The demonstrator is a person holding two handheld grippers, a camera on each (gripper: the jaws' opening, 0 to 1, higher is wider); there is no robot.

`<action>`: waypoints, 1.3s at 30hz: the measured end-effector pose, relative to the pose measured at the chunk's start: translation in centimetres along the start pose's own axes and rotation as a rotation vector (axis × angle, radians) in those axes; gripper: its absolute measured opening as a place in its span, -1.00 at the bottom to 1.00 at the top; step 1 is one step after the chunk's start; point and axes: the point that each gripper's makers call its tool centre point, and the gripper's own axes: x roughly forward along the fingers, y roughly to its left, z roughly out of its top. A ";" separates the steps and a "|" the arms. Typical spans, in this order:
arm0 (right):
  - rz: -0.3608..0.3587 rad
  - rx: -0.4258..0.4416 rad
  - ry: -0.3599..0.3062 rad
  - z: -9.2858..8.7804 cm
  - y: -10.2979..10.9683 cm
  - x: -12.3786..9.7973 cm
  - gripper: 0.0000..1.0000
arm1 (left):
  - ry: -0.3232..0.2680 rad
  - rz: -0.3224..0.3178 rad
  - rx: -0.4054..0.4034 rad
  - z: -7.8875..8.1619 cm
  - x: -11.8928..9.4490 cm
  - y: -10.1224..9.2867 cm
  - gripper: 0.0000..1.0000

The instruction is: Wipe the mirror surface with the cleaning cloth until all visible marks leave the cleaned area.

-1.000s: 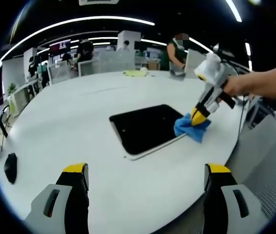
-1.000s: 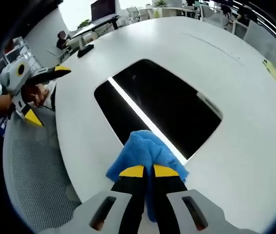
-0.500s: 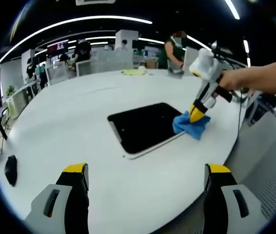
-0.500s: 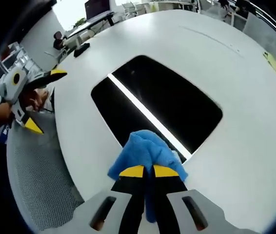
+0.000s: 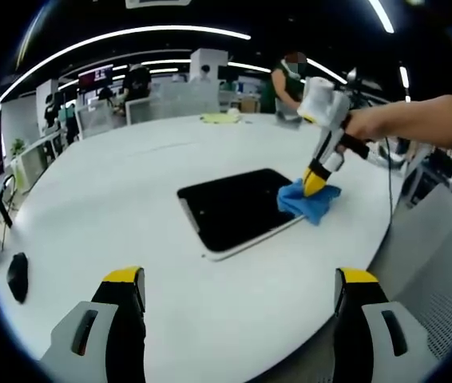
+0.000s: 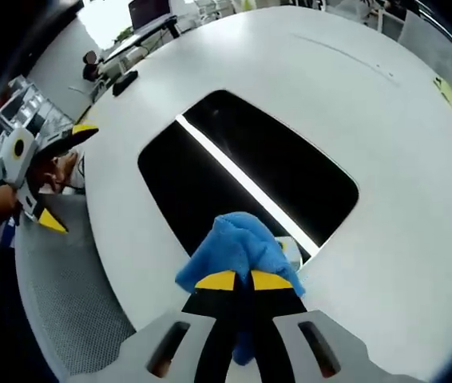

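**Cloth on Mirror Corner, Right Jaws Clamped**

Surface and room. The work surface is a large white round desk (image 5: 114, 207). Behind it lies an open office with further desks, partitions, monitors and long ceiling light strips; people stand at the far side. A small dark object (image 5: 17, 275) lies at the desk edge on the left of the left gripper view. A yellow item (image 5: 223, 119) lies near the far edge of the desk. A grey mesh chair (image 6: 74, 319) stands just off the desk edge.

Mirror. The mirror (image 5: 234, 207) is a dark rectangular panel with rounded corners, lying flat on the desk toward the edge nearest the person. In the right gripper view its surface (image 6: 242, 179) reflects a bright ceiling light strip as a diagonal white line.

Cloth and jaws. The blue cleaning cloth (image 6: 238, 251) is bunched at the tips of the right gripper (image 6: 235, 281), whose jaws are closed together on it. The cloth rests on the mirror corner nearest the desk edge, overlapping both the mirror rim and the desk. In the left gripper view the same gripper (image 5: 314, 183) points down onto the cloth (image 5: 307, 199).

The left gripper (image 5: 238, 287) is held above the desk edge, well apart from the mirror, its jaws spread wide with nothing between them.
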 end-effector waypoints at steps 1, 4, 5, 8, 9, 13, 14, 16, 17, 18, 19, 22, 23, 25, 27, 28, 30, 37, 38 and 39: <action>0.000 0.001 0.000 0.1 -0.1 0.0 -1.00 | 0.000 0.000 0.000 0.0 0.0 0.0 0.98; 0.002 0.008 0.003 0.3 -0.3 0.0 -1.00 | 0.000 -0.001 -0.003 0.0 0.0 0.0 0.98; 0.003 0.010 0.002 0.3 -0.4 0.0 -1.00 | -0.001 0.000 -0.003 0.0 0.0 0.0 0.98; 0.008 0.023 -0.003 0.6 -0.7 0.0 -1.00 | -0.001 0.000 -0.005 0.0 0.0 0.1 0.98; 0.011 0.027 -0.003 0.6 -0.8 0.0 -1.00 | -0.002 0.000 -0.006 0.0 0.0 0.1 0.98; 0.009 0.024 -0.001 0.8 -0.9 0.0 -1.00 | -0.002 0.002 -0.008 0.0 0.0 0.1 0.98; 0.009 0.024 0.000 0.9 -0.9 0.0 -1.00 | -0.003 0.001 -0.008 0.0 0.0 0.1 0.98; 0.011 0.025 0.001 1.1 -1.3 0.0 -1.00 | -0.002 0.001 -0.010 0.0 0.0 0.1 0.98; 0.012 0.027 0.001 1.2 -1.4 0.0 -1.00 | -0.002 0.000 -0.009 0.0 0.0 0.1 0.98; 0.013 0.030 0.000 1.2 -1.4 0.0 -1.00 | -0.002 0.000 -0.010 0.0 0.0 0.1 0.98; 0.013 0.030 -0.001 1.2 -1.4 0.0 -1.00 | -0.002 0.001 -0.010 0.0 0.0 0.1 0.98; 0.013 0.022 -0.004 1.3 -1.5 0.0 -1.00 | -0.002 0.001 -0.011 0.0 0.0 0.1 0.98; 0.012 0.021 -0.004 1.3 -1.5 0.0 -1.00 | -0.003 0.001 -0.011 0.0 0.0 0.1 0.98; 0.014 0.022 -0.002 1.4 -1.6 0.0 -1.00 | -0.004 0.001 -0.014 0.0 0.0 0.1 0.98; 0.017 0.025 -0.001 1.5 -1.8 0.0 -1.00 | -0.004 0.001 -0.013 0.0 0.0 0.1 0.98; 0.019 0.027 0.000 1.5 -1.8 0.1 -1.00 | -0.003 0.001 -0.013 0.0 0.0 0.1 0.98; 0.023 0.031 0.000 1.6 -2.0 0.1 -1.00 | -0.004 0.002 -0.014 0.0 0.0 0.1 0.98; 0.029 0.033 -0.010 2.0 -2.6 0.1 -1.00 | -0.003 0.003 -0.016 0.0 0.0 0.1 0.98; 0.028 0.032 -0.010 2.1 -2.6 0.1 -1.00 | -0.003 0.003 -0.016 0.0 0.0 0.1 0.98; 0.029 0.031 -0.010 2.1 -2.7 0.1 -1.00 | -0.003 0.003 -0.017 0.0 0.0 0.1 0.98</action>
